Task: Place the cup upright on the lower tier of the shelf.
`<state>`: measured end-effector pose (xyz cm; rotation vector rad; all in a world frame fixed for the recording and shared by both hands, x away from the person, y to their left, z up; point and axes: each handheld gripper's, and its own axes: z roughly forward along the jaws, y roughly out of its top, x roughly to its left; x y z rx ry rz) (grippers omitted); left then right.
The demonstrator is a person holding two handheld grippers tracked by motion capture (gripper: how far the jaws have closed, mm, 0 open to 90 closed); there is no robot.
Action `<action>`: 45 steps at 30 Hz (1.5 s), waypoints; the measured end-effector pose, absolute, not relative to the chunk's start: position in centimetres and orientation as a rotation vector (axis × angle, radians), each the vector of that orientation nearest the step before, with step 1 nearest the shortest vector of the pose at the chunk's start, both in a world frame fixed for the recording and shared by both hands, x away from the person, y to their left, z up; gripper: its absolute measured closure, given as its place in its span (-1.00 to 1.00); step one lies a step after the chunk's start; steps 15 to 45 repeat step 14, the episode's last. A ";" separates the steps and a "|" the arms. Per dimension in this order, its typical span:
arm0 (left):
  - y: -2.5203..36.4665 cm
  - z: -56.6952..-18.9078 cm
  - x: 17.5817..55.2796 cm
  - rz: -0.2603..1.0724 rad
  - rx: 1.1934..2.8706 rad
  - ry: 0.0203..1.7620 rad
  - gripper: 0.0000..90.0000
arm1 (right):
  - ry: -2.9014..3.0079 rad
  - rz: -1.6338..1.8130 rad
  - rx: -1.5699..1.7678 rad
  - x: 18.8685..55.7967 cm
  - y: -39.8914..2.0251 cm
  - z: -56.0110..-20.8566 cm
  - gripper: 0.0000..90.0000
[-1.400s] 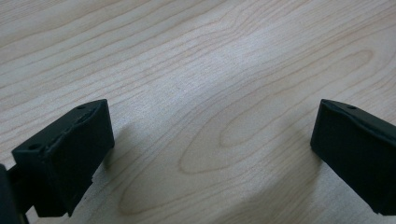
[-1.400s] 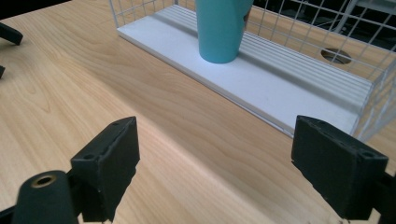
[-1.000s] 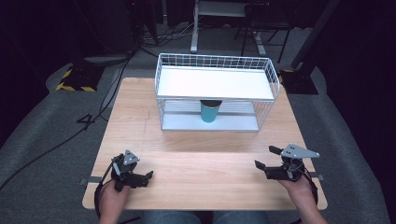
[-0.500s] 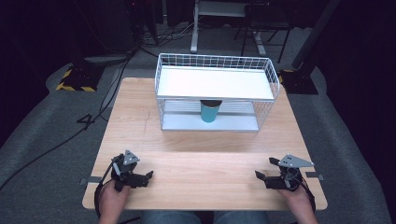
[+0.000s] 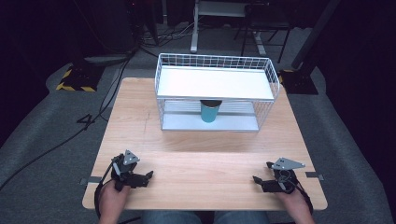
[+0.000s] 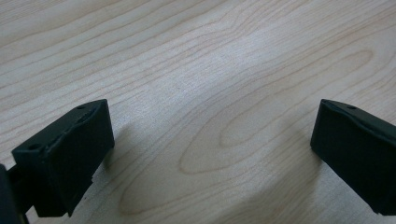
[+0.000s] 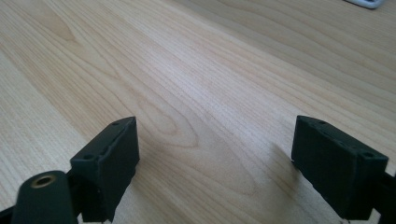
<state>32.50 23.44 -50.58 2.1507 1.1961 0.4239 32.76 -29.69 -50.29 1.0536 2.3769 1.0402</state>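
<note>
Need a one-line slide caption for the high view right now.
Both open grippers, left gripper and right gripper, rest near the table's front edge; teal cup stands inside the wire rack.

A wire rack point(image 5: 215, 93) stands on the far half of the counter point(image 5: 201, 154), about midway between its left and right edges. A cup point(image 5: 209, 111) stands upright on the rack's lower shelf, under the upper shelf, near the middle. The left gripper point(image 5: 140, 178) rests at the near left corner of the counter and the right gripper point(image 5: 264, 183) at the near right corner, well apart from each other and from the rack. Each gripper's fingers point(image 6: 65, 158) sit spread with bare counter between them, pointing inward. A person's hands come in from the near edge behind the grippers.
</note>
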 end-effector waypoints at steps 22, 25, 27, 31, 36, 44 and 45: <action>23.5 -50.6 32.5 0.427 2.153 1.195 -1.00 | 2.377 1.012 1.089 32.8 -29.7 -50.5 -0.83; 23.5 -50.6 32.5 0.427 2.153 1.195 -1.00 | 2.377 1.012 1.089 32.8 -29.7 -50.5 -0.83; 23.5 -50.6 32.5 0.427 2.153 1.195 -1.00 | 2.377 1.012 1.089 32.8 -29.7 -50.5 -0.83; 23.5 -50.6 32.5 0.427 2.153 1.195 -1.00 | 2.377 1.012 1.089 32.8 -29.7 -50.5 -0.83; 23.5 -50.6 32.5 0.427 2.153 1.195 -1.00 | 2.377 1.012 1.089 32.8 -29.7 -50.5 -0.83; 23.5 -50.6 32.5 0.427 2.153 1.195 -1.00 | 2.377 1.012 1.089 32.8 -29.7 -50.5 -0.83; 23.5 -50.6 32.5 0.427 2.153 1.195 -1.00 | 2.377 1.012 1.089 32.8 -29.7 -50.5 -0.83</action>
